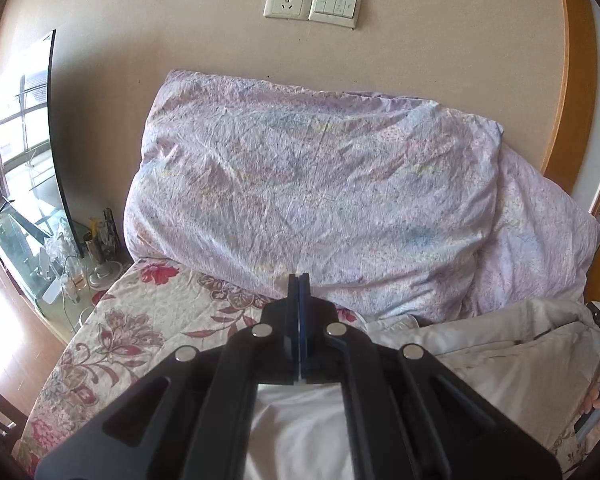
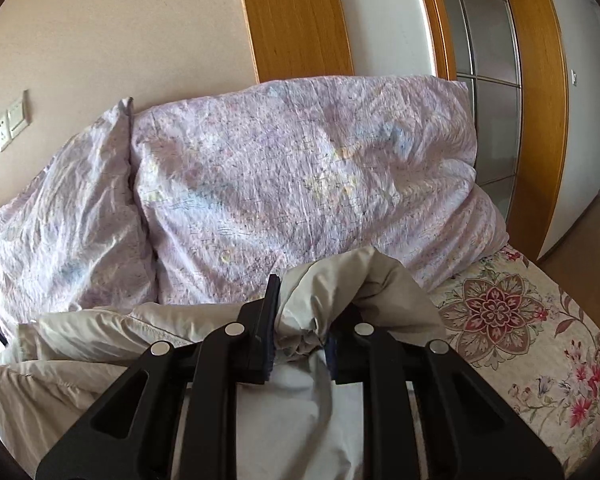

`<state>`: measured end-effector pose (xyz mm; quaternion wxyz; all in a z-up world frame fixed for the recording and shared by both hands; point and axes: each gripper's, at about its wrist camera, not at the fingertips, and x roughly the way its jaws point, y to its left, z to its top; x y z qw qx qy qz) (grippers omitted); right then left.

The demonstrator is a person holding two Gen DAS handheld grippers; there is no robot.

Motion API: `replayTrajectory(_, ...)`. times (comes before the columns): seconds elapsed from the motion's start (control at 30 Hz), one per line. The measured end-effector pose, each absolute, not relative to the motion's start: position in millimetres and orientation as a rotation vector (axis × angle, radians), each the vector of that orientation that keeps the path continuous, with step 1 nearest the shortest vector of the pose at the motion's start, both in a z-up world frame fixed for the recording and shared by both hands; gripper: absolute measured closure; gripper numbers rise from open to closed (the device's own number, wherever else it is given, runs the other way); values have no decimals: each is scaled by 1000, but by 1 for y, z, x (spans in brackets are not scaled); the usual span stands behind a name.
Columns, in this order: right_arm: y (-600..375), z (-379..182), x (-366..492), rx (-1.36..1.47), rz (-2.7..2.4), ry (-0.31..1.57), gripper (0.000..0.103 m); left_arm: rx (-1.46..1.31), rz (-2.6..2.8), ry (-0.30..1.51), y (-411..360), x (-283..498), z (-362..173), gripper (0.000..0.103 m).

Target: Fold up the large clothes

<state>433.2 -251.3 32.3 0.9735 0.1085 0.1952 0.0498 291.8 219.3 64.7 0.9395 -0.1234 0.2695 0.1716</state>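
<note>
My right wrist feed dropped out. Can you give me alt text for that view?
The right gripper is shut on a bunched fold of the beige garment, held up over the floral bedsheet. Behind stand two lilac pillows against the wall.

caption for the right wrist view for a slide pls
Right tongs clamped on a bunched fold of beige garment, above a floral bedsheet with lilac pillows behind.
</note>
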Motion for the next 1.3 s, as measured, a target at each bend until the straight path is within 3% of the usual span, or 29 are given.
replayTrajectory(0.23, -236, 0, 491, 213, 11, 500, 83, -253, 284, 619, 208, 319, 47, 102)
replayTrajectory(0.3, -236, -13, 503, 216, -11, 545, 83, -245, 254, 662, 201, 316, 34, 96)
replayTrajectory(0.37, -237, -24, 513, 217, -5, 624, 81, -278, 214, 713, 198, 310, 19, 74)
replayTrajectory(0.4, -239, -28, 516, 222, 18, 664, 79, -296, 200, 731, 198, 305, 12, 69)
replayTrajectory(0.43, -243, -29, 515, 231, 41, 690, 71, -311, 184, 742, 198, 300, 6, 63)
replayTrajectory(0.5, -252, -24, 503, 258, 80, 677, 37, -314, 175, 763, 194, 291, -6, 58)
replayTrajectory(0.57, -263, -15, 482, 283, 82, 606, 20, -311, 172, 778, 190, 285, -16, 50)
replayTrajectory(0.7, -267, -4, 443, 236, 139, 513, 25, -296, 194, 785, 185, 281, -31, 48)
replayTrajectory(0.8, -250, -8, 435, 155, 205, 530, 35, -276, 238, 778, 186, 287, -36, 48)
replayTrajectory(1.0, -225, -35, 447, 38, 132, 615, 42, -128, 365, 776, 180, 313, -49, 48)
replayTrajectory(1.3, -227, -70, 466, 38, -18, 703, 42, -78, 438, 789, 181, 368, -71, 44)
